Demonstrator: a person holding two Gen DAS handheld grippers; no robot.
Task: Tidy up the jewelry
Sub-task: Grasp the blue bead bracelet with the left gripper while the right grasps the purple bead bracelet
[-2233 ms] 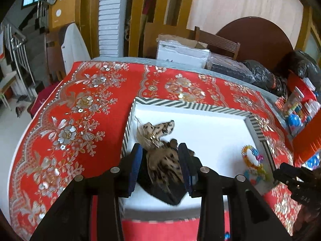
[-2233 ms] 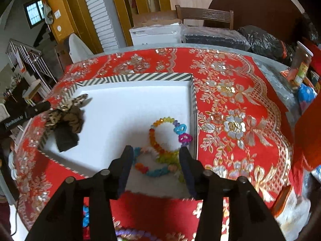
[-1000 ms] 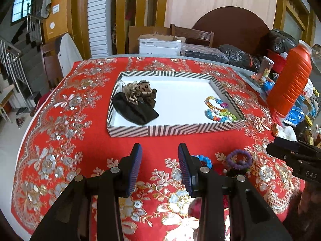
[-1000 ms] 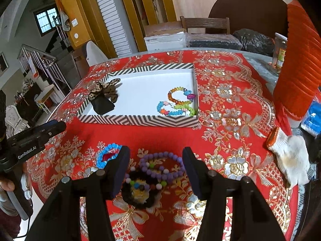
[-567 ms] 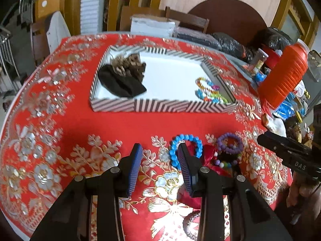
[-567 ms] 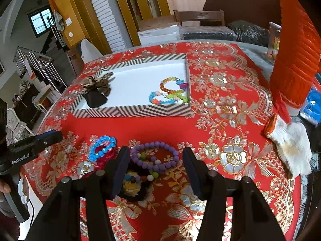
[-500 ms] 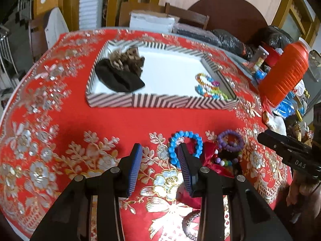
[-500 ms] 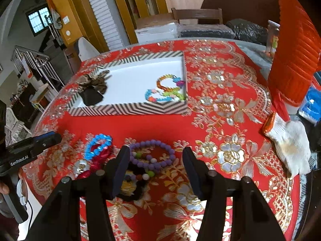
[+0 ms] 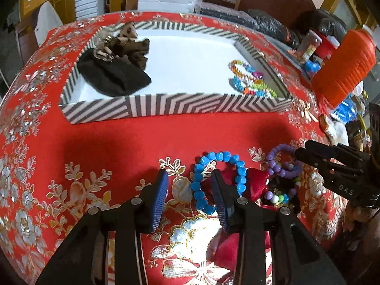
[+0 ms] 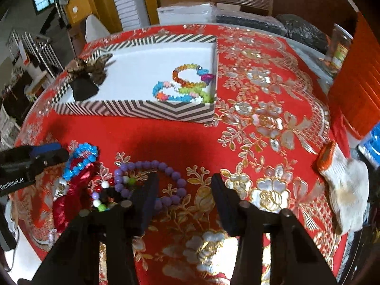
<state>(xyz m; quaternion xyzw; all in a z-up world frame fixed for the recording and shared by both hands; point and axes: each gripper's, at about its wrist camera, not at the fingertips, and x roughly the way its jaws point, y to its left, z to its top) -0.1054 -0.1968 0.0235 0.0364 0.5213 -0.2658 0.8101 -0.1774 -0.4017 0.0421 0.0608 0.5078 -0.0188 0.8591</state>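
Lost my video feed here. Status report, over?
Left hand-held gripper open, straddling blue bead bracelet. Right hand-held gripper open over purple bead bracelet. Neither gripped. Striped tray ahead, path unobstructed.

Under my black grippers lies a red tablecloth (image 9: pixel 147 140) with gold and silver flowers, on it a blue bracelet (image 9: pixel 215 180), a purple bracelet (image 10: pixel 156 180), and a black-and-white zigzag tray (image 9: pixel 175 105), white inside, with multicoloured bracelets (image 9: pixel 251 80) and a leopard-print scrunchie (image 9: pixel 121 45).
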